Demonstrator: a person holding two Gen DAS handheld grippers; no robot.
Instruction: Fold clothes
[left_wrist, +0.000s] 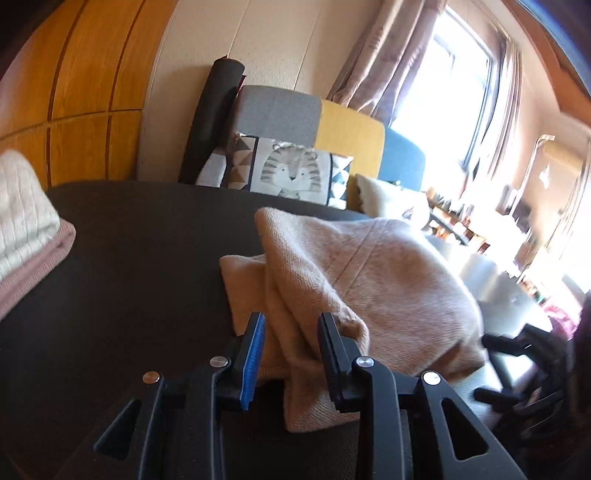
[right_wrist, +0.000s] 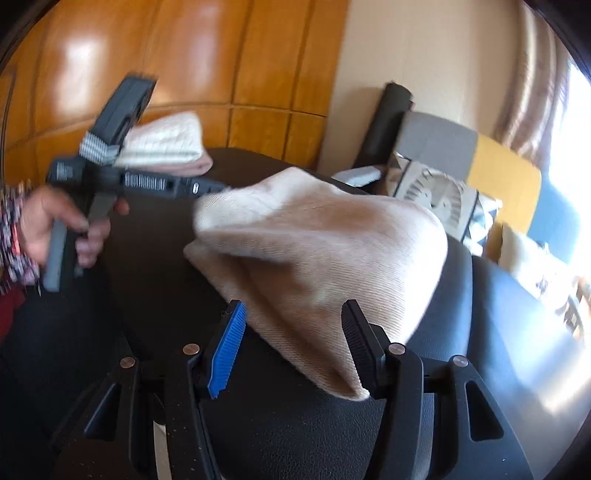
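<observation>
**A:** What is the left gripper (left_wrist: 291, 350) doing?

**B:** It is pinching a thick, bunched fold of the peach knit garment (left_wrist: 369, 277); the cloth is filling the moderate gap between its jaws. The rest of the garment is humping up ahead of the fingertips and off to their right, over the dark tabletop (left_wrist: 129, 258).

**A:** And the right gripper (right_wrist: 293, 343)?

**B:** Its jaws are standing fairly wide with a corner of the garment lying between them. The cloth is leaning on the right-hand finger, but I am not able to tell whether the pads are actually pressing on it.

**A:** Which way is the garment running?

**B:** Its long axis is appearing to stretch from one gripper across to the other, tented in the middle, with the free corner pointing away from both tools.

**A:** So how should the fold go?

**B:** I am judging that both ends are needing to travel level and together, so the hump is flattening instead of twisting. The folded cream and pink pile (left_wrist: 26, 221) is sitting well to the left of the left gripper, clear of the work.
</observation>
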